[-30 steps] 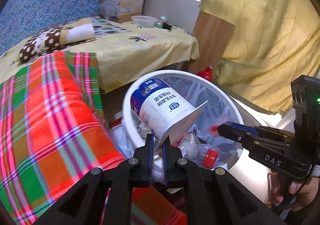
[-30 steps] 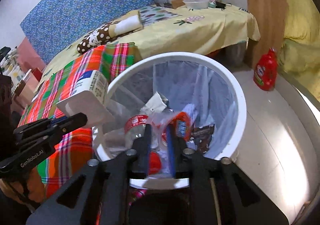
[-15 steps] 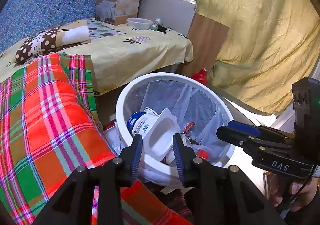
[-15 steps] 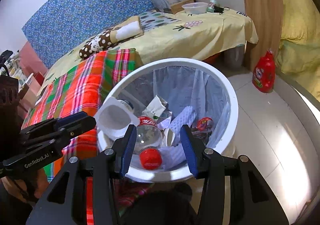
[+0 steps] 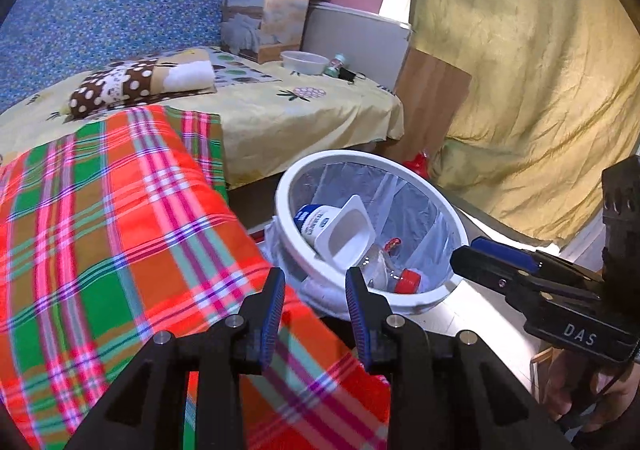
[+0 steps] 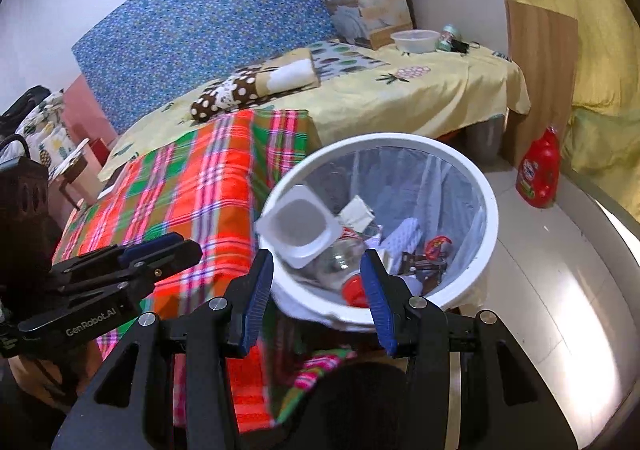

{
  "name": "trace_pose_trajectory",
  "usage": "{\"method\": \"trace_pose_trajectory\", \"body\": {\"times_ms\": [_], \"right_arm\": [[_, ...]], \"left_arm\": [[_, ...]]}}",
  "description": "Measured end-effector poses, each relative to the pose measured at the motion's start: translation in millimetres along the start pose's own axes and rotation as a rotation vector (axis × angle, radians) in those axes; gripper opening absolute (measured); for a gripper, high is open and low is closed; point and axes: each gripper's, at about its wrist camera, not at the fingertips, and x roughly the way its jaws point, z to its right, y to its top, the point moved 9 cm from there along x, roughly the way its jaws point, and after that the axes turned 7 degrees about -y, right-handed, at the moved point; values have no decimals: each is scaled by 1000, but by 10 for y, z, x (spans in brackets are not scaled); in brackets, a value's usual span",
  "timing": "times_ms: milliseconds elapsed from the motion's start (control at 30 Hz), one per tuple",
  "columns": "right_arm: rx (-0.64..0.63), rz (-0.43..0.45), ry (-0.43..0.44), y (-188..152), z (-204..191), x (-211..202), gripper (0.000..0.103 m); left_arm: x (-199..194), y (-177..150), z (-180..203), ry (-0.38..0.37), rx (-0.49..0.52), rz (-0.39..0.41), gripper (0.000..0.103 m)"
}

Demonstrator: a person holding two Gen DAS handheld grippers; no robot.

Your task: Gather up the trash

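Change since one second ago: your left gripper [image 5: 315, 300] pinched the yogurt cup [image 5: 340, 228] then; now the cup lies in the trash bin [image 5: 420, 296] and both grippers have pulled back from it.
Left jaws: spread wide, nothing between them, held above the plaid blanket [image 5: 112, 218] at the near side of the bin.
Right jaws: your right gripper [image 6: 318, 292] is also spread and empty, held over the near rim of the bin.
Yogurt cup: it rests on top of the other trash at the bed side of the bin, tilted, with its open mouth turned up toward you. Its long axis runs from the blue printed end, deep by the wall, up to the white square mouth.
Other trash in bin: a clear bottle with a red cap [image 6: 354, 292] lies under the cup, and some wrappers lie further right.
Key relation: the bin is straight ahead of both grippers, just past the fingertips. Nothing that I can call trash with certainty shows on the blanket near the jaws.
Still out: a white bowl [image 5: 305, 62] and a small bottle [image 5: 335, 64] stand on the yellow sheet [image 5: 280, 114] at the far corner, well apart from you. I judge your left gripper is nearer to them.
Next move: turn away from the bin and look for the next piece; keep the jaws spread.
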Motion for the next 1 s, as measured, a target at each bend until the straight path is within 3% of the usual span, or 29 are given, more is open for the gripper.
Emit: {"method": "trace_pose_trajectory", "body": {"times_ms": [467, 1000], "right_arm": [[-89, 54, 21, -122, -388, -258, 48], [-127, 78, 46, -199, -571, -372, 48]], "left_arm": [[-636, -237, -216, 118, -54, 86, 31], [-973, -403, -277, 161, -73, 122, 31]]}}
